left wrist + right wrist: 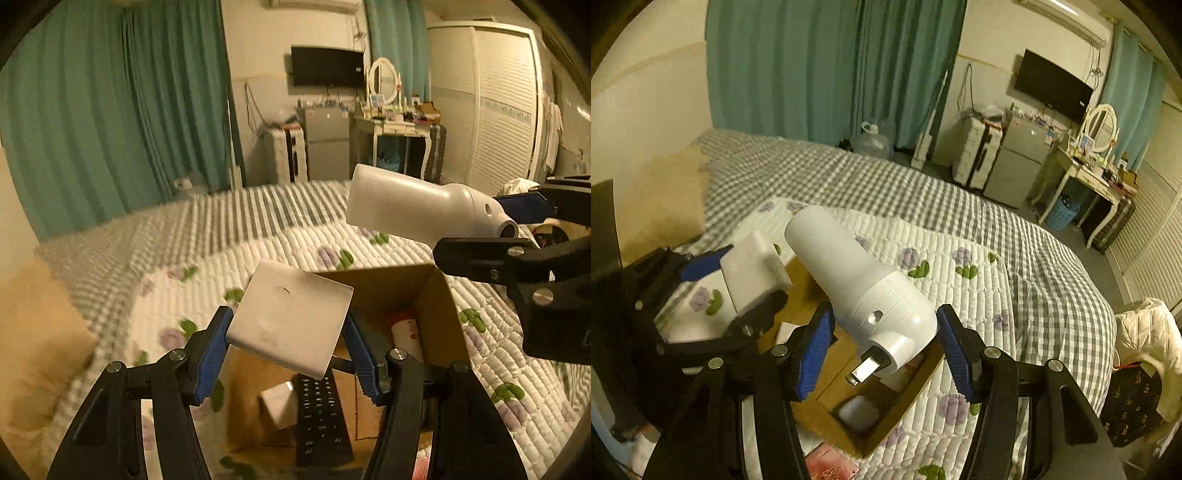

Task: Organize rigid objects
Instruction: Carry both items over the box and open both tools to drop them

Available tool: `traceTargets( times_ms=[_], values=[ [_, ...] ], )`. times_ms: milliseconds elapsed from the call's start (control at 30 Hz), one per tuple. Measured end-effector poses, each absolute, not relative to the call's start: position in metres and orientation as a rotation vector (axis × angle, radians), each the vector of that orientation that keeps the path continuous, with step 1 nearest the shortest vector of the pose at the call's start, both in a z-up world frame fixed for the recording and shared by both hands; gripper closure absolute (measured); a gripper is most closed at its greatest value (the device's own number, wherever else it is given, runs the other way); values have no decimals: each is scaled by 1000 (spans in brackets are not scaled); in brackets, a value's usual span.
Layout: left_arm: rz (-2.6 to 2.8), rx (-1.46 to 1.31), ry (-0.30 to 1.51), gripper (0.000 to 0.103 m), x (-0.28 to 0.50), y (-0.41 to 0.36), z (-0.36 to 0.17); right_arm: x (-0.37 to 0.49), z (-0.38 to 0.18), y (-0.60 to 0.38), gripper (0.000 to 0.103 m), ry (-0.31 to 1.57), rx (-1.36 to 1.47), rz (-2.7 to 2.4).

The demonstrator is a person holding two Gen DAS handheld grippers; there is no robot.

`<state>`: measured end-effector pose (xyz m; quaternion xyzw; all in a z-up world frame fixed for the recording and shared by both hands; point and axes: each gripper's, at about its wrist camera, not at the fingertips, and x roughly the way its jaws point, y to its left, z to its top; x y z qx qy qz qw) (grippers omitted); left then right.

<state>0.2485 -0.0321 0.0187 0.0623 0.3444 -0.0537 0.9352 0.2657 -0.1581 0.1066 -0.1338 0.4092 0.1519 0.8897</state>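
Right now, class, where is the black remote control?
In the left wrist view, the black remote control lies inside the cardboard box, beside a small white box.

White flat box (pixel 290 323) and white bottle (pixel 860 284) held tilted above cardboard box (pixel 436 314).

The bottle (pixel 857 291) is white. The flat block (pixel 291 325) is white too. The box (pixel 424 295) is brown, and the remote (pixel 319 421) in it is black. The quilt (pixel 960 266) is white with purple flowers and green leaves. The curtains (pixel 110 110) are green.
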Motion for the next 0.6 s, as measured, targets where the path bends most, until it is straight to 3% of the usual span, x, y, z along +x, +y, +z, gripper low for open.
traceTargets(
  times_ms=[233, 600],
  values=[
    [-88, 80, 869, 41, 287, -25, -38, 304, 43, -164, 46, 972, -228, 304],
    [-127, 170, 863, 41, 304, -44, -54, 332, -1, -177, 46, 1020, -177, 313]
  ],
)
